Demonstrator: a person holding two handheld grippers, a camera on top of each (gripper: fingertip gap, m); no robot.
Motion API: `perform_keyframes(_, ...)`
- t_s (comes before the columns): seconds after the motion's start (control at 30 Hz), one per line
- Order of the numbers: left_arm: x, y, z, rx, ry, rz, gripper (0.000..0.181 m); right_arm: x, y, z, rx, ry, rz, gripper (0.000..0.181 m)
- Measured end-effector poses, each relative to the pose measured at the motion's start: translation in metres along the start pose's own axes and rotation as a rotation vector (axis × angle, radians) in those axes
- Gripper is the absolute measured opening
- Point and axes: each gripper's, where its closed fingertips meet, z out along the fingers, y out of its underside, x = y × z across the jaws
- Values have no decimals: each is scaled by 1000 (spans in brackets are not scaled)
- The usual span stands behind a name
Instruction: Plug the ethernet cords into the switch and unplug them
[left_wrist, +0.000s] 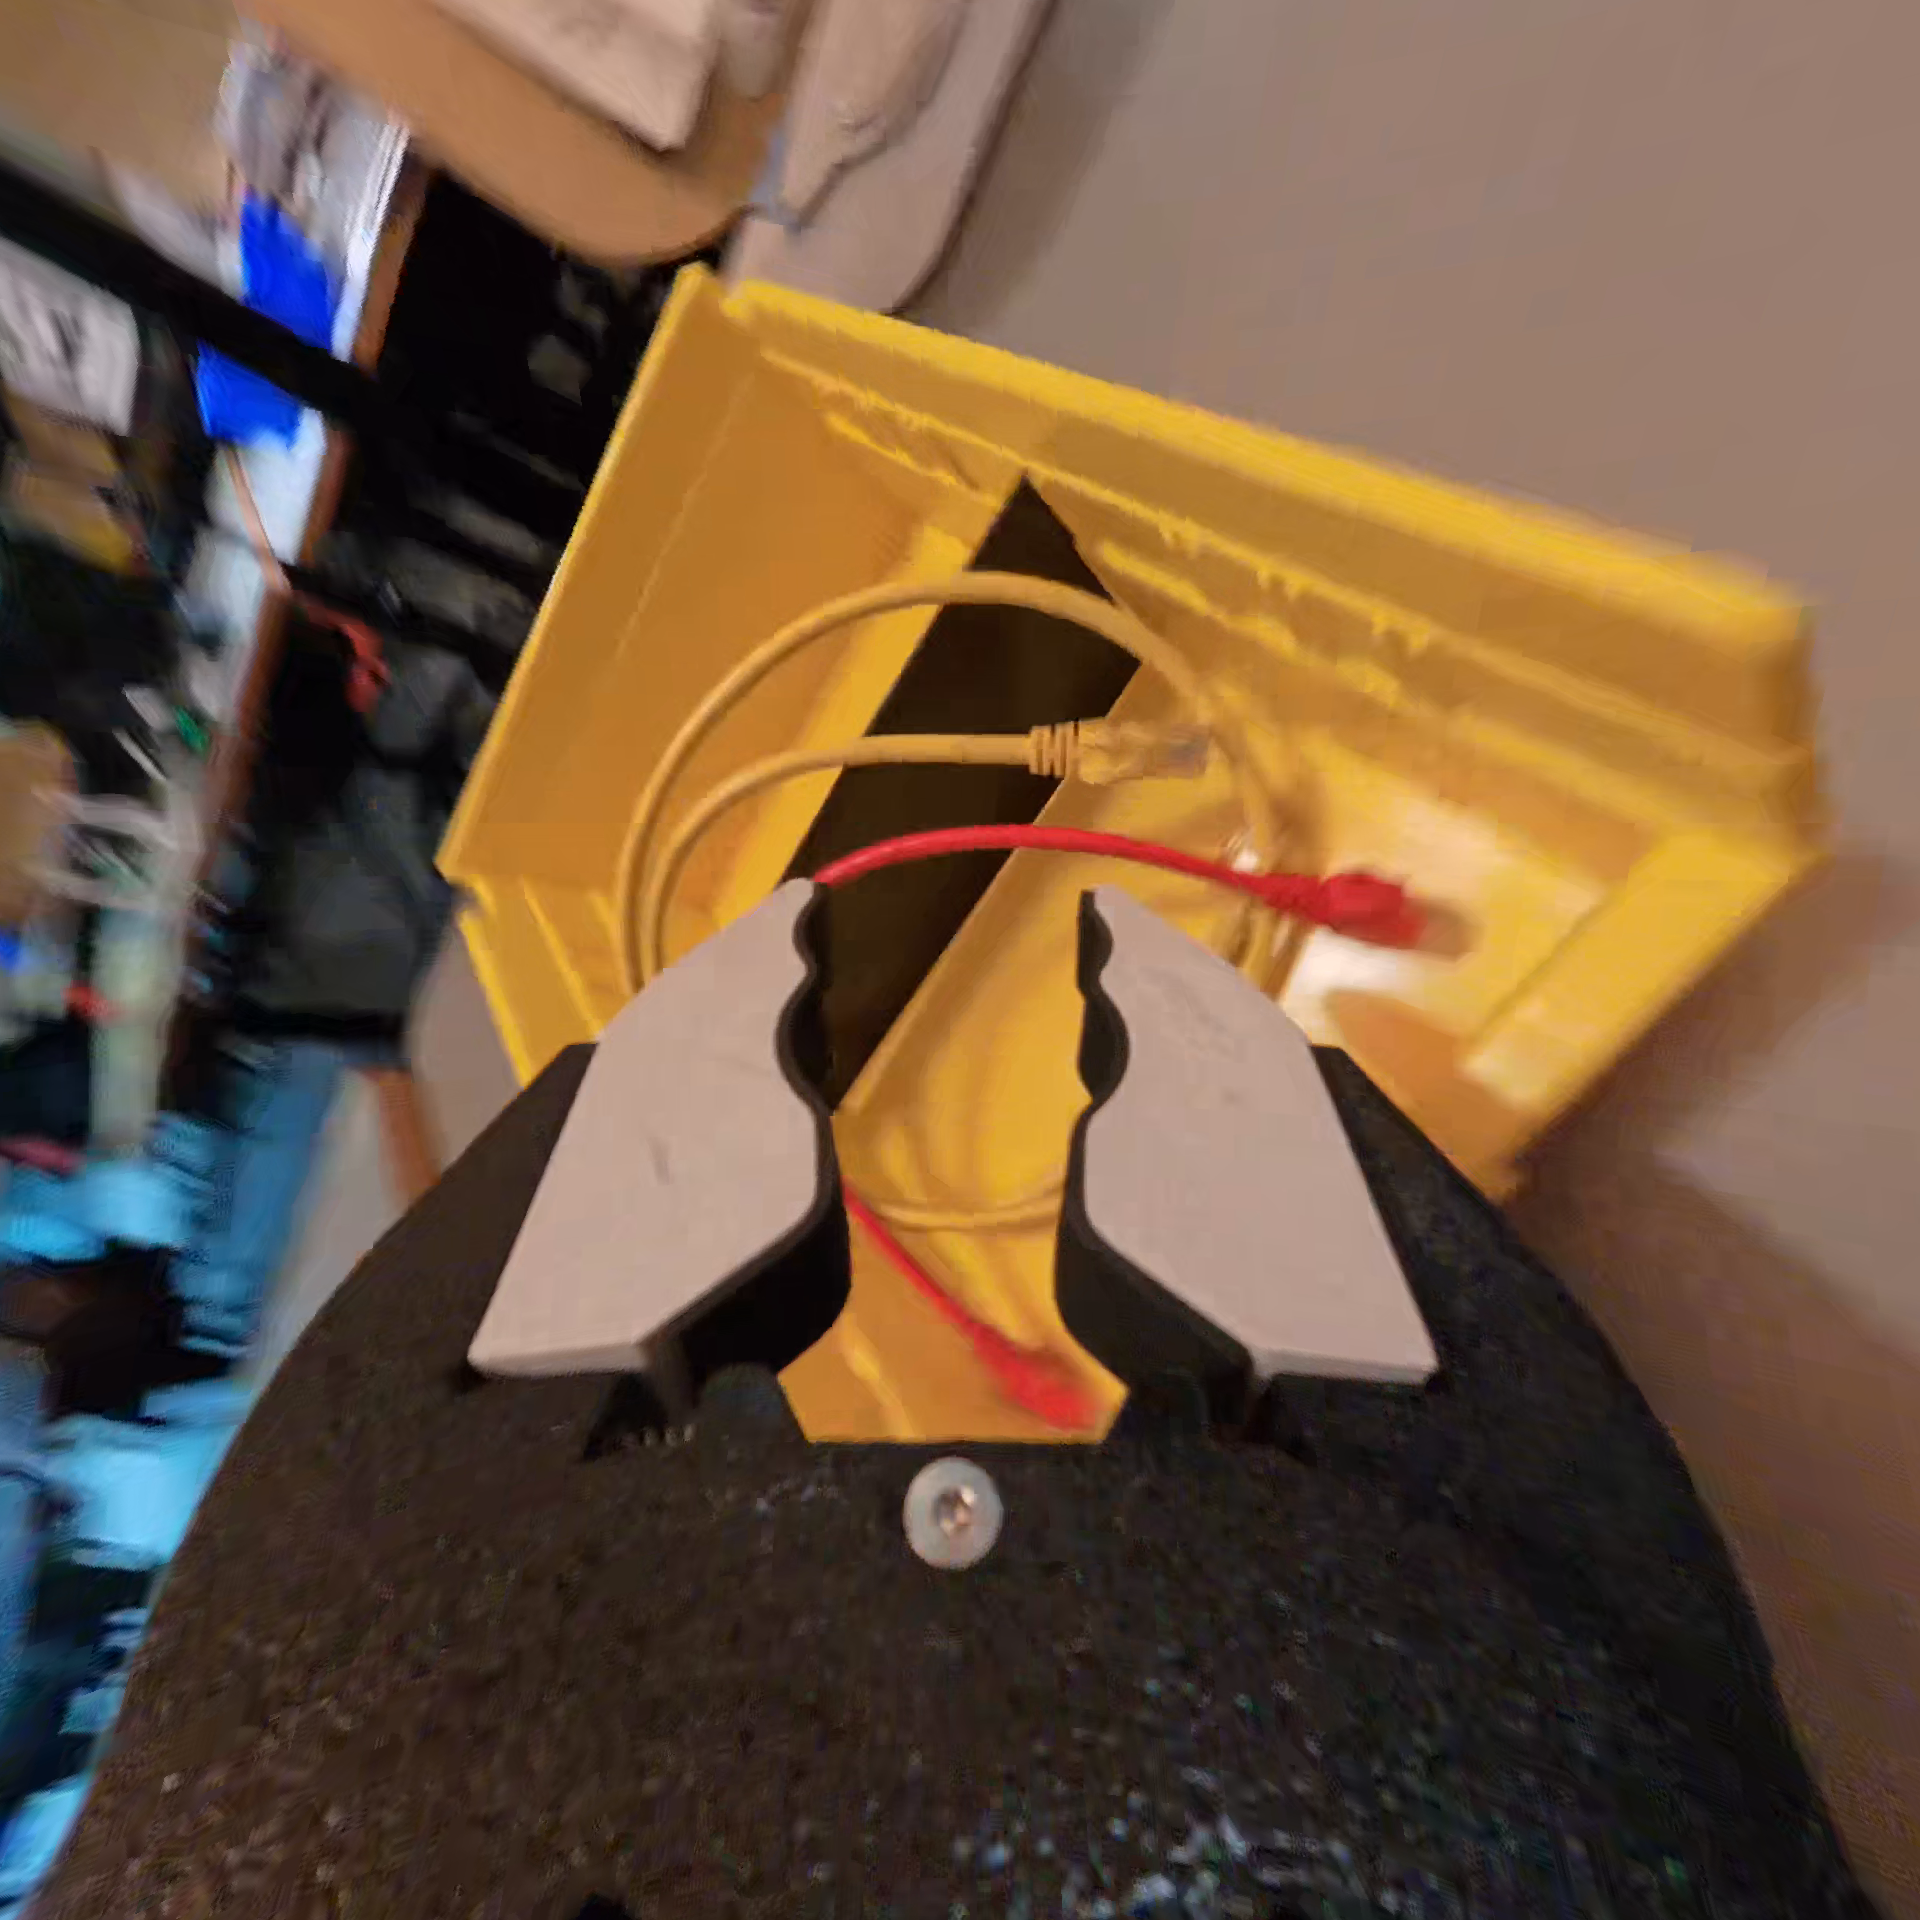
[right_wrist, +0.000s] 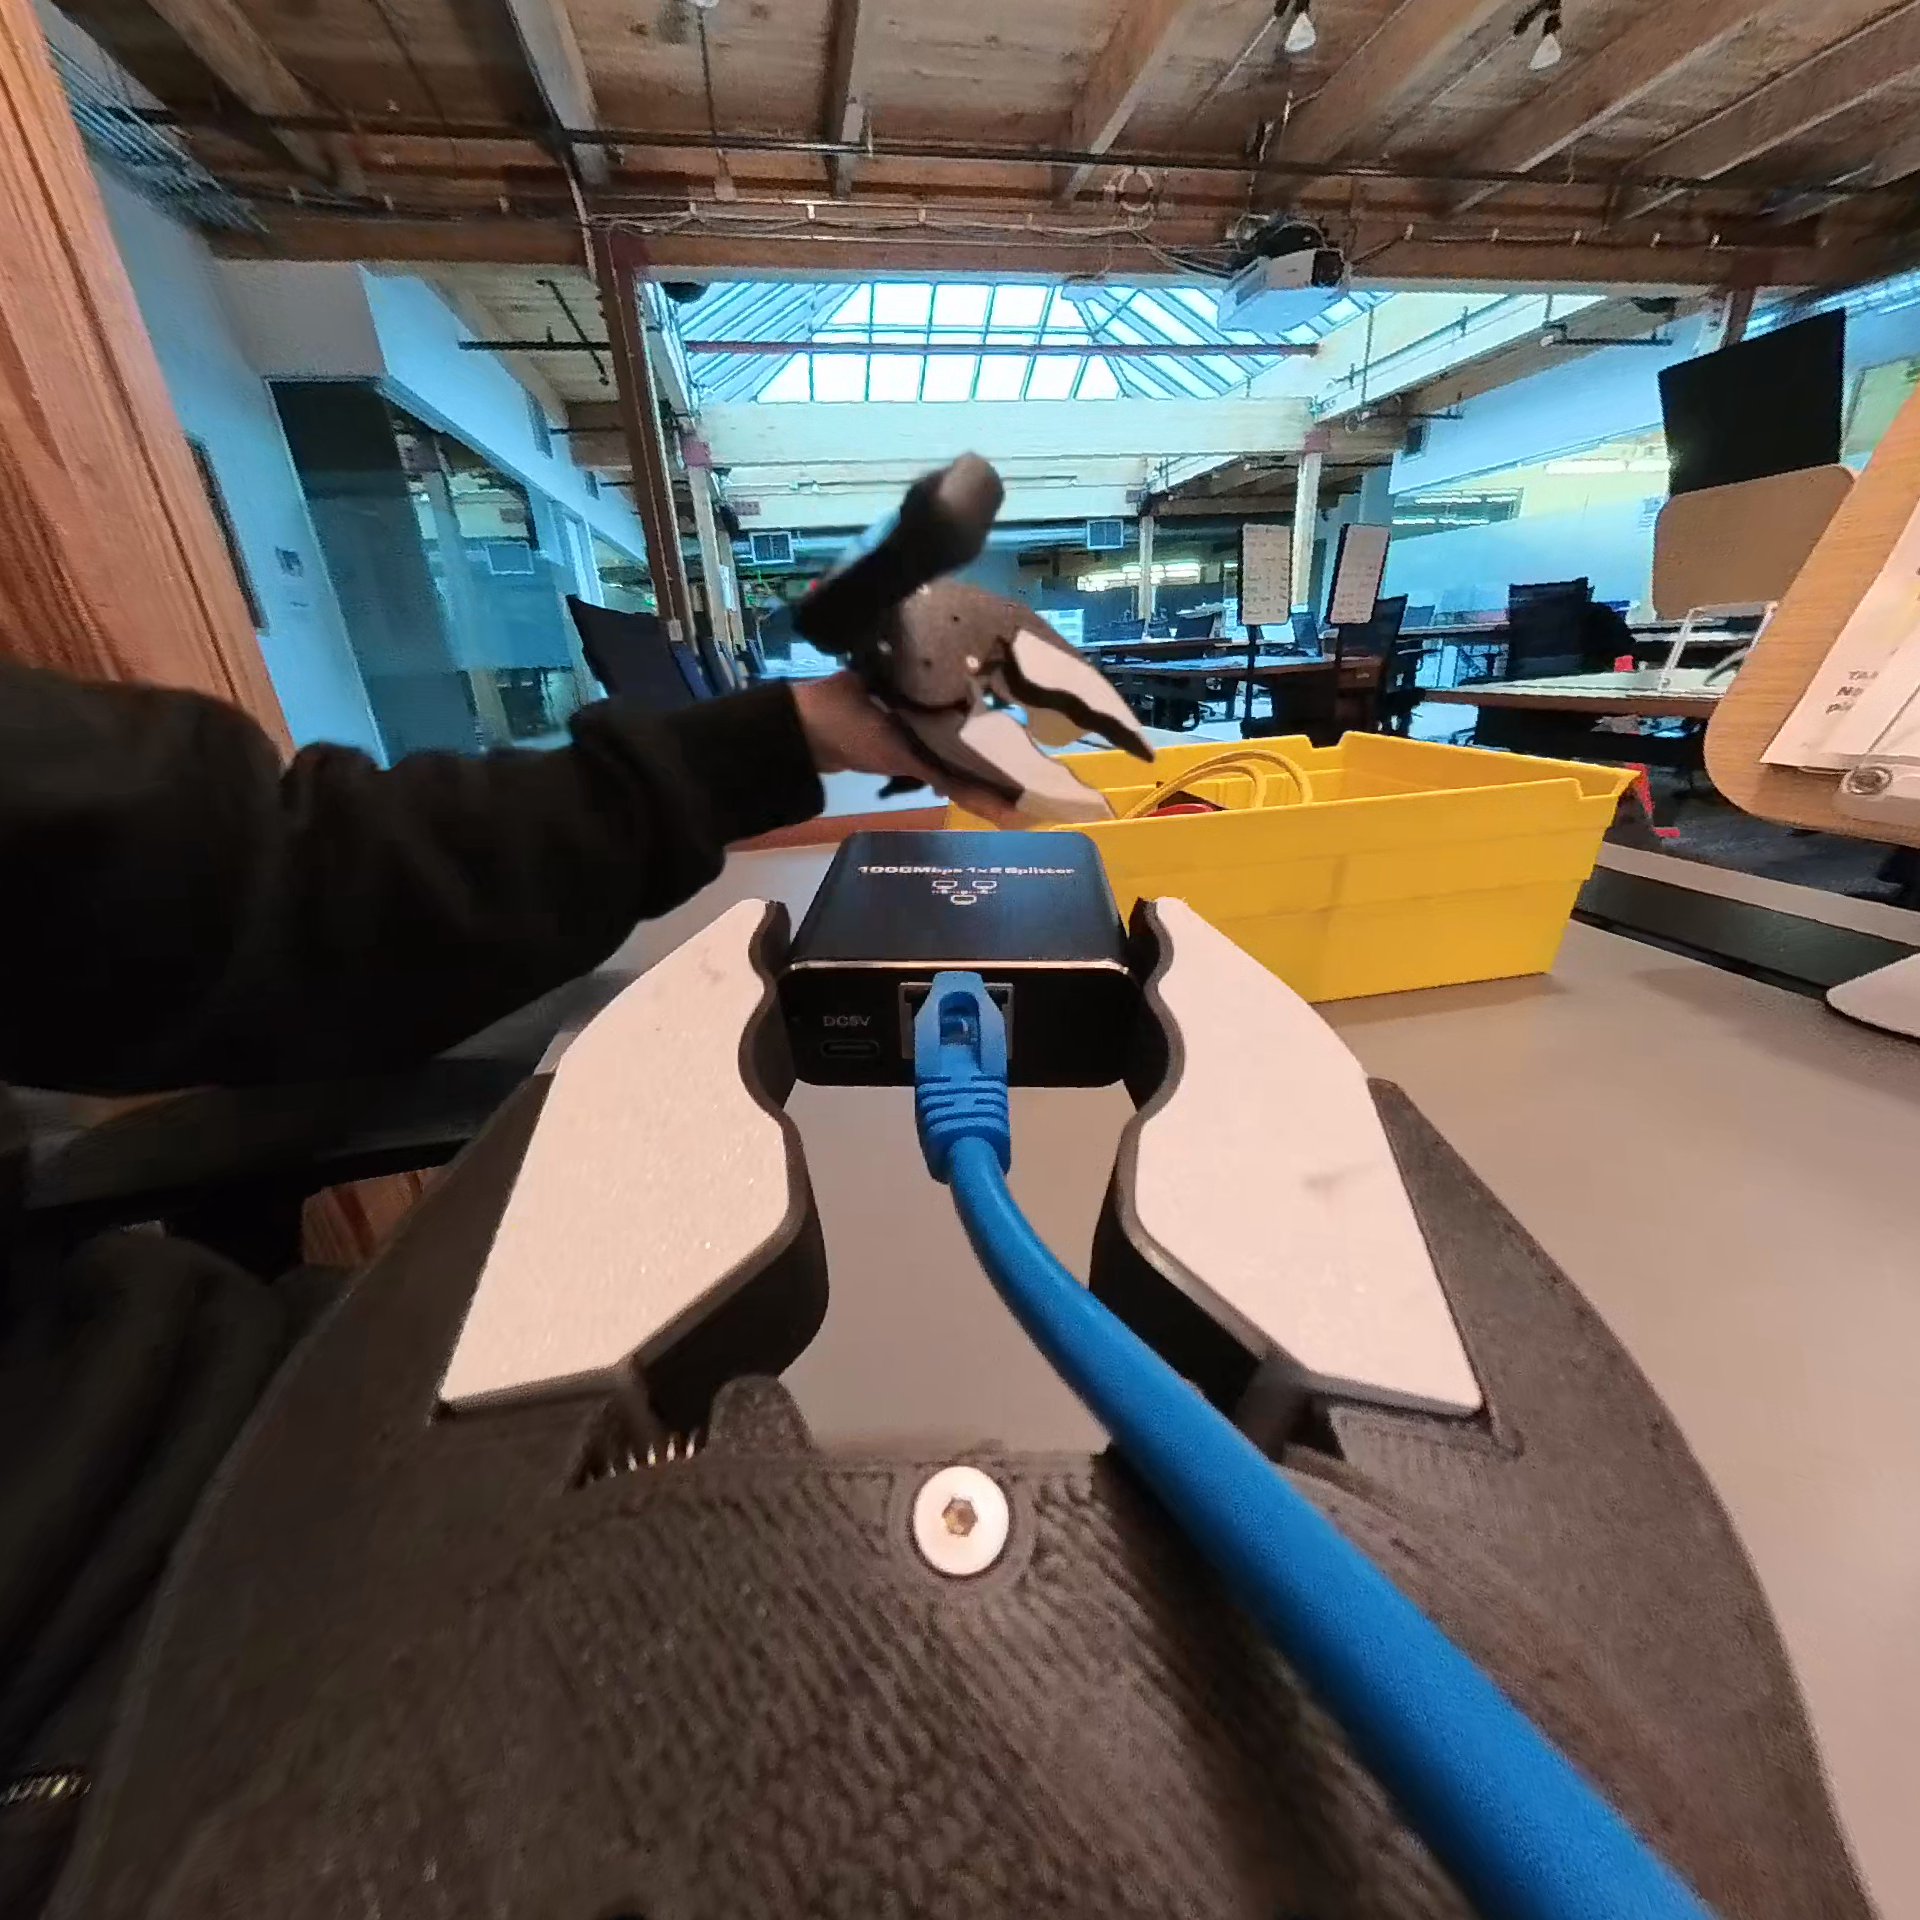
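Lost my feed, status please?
Left tongs open over yellow bin. Right tongs shut on switch, blue cord plugged in. Nothing blocking.

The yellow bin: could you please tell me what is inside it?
The yellow bin holds a loose yellow cord and red cord, both unplugged. The left gripper hides part of its floor.

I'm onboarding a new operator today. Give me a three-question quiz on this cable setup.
1. True or false: the blue ethernet cord is plugged into the black switch.
2. Which cords lie in the yellow bin? A) red and yellow B) blue and green C) only black
3. Fill in: the right gripper is shut on the ____, while the left gripper hovers open over the bin.

Key: 1 true; 2 A, the red cord and the yellow cord; 3 switch.
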Motion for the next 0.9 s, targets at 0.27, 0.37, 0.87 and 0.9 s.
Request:
perform_keyframes(0.27, -17, 14, 45, -52, -138, 535, 42, 0, 0, 0, -4, 2, -6, 63)
perform_keyframes(0.37, -17, 17, 57, -90, -183, 616, 44, 0, 0, -2, -2, 0, -2, 63)
perform_keyframes(0.87, -94, -11, -25, -101, -482, 519, 4, -8, -24, -20, 135, -108, 50, 63)
perform_keyframes(0.9, -100, -17, -38, -96, -503, 495, 4, -12, -30, -23, 172, -145, 76, 63)
